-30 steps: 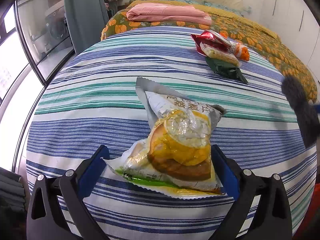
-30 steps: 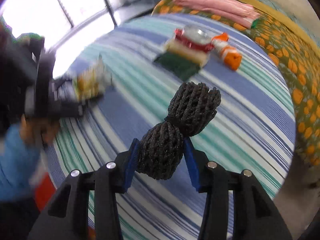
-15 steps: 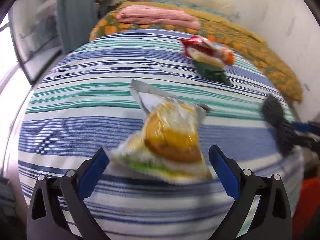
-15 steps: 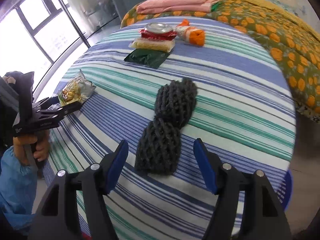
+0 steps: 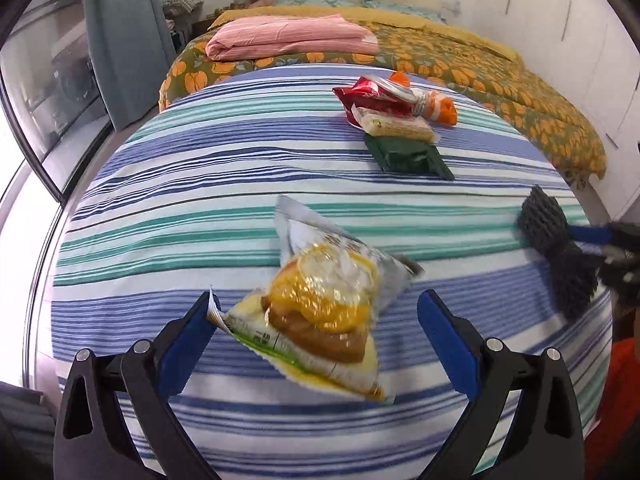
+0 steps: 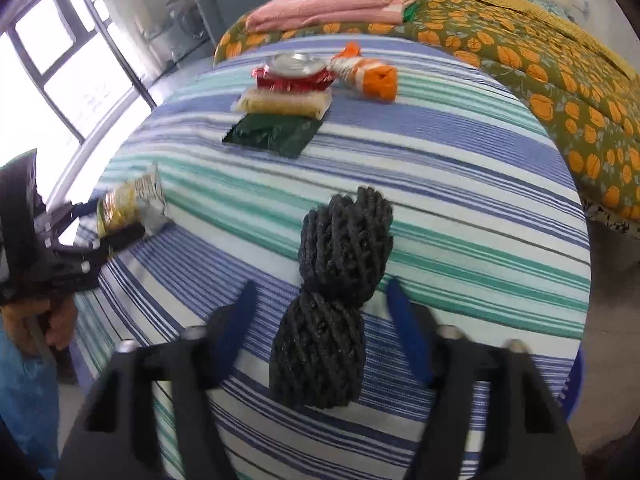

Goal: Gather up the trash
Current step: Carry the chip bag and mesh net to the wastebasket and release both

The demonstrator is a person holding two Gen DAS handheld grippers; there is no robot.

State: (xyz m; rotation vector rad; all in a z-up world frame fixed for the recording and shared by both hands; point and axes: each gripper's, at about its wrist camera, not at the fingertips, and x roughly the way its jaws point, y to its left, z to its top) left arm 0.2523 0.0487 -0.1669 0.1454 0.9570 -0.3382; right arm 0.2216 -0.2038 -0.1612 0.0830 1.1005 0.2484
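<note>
A yellow-and-white snack bag (image 5: 320, 304) lies on the striped bedspread (image 5: 200, 200) between the wide-open fingers of my left gripper (image 5: 316, 316); its left corner touches the left pad. It also shows in the right wrist view (image 6: 128, 204). A black foam net (image 6: 332, 300) lies on the bedspread between the open fingers of my right gripper (image 6: 320, 296), and shows at the right in the left wrist view (image 5: 560, 256). Farther back lies a pile: a red wrapper with a can (image 6: 296, 72), a pale yellow packet (image 6: 284, 104), a green packet (image 6: 272, 132) and an orange wrapper (image 6: 368, 76).
A folded pink blanket (image 5: 288, 36) lies on an orange-flowered quilt (image 5: 500, 76) at the back. Windows and a grey curtain (image 5: 120, 40) stand to the left. The bed edge drops off at the right (image 6: 592, 280).
My right gripper has opened and let the black foam net down onto the bedspread. My left gripper has stayed open around the snack bag, which has tilted and shifted slightly.
</note>
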